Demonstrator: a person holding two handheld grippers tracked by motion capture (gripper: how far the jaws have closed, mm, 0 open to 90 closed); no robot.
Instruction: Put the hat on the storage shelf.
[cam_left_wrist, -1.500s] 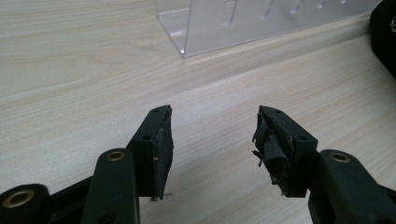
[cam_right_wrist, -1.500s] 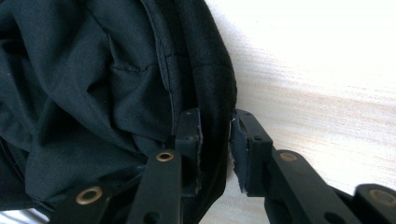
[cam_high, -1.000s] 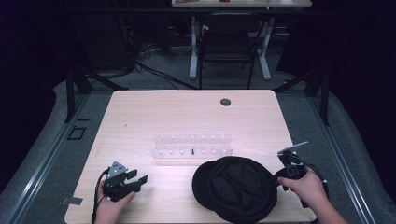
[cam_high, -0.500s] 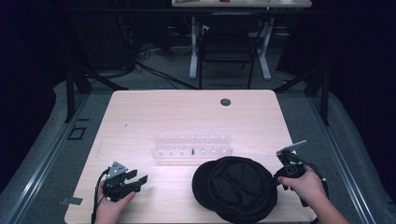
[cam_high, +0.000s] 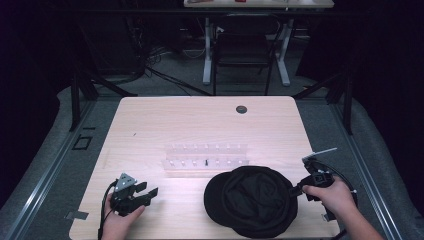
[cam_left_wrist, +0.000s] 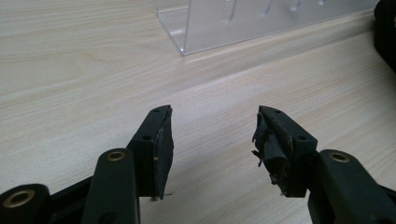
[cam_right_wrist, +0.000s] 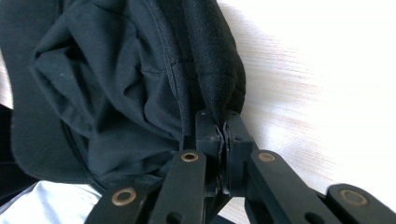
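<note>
No text, label, brand, number or sign can be read anywhere in these pictures. The black cap (cam_high: 250, 200) bears no legible logo or tag, the clear plastic rack (cam_high: 205, 155) carries no markings that can be made out, and the pale wooden desk (cam_high: 200, 120) has no print on its surface.

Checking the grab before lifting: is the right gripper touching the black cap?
Touching. In the right gripper view, the right gripper has just closed, pinching the black cap rim fabric between its jaws.
</note>
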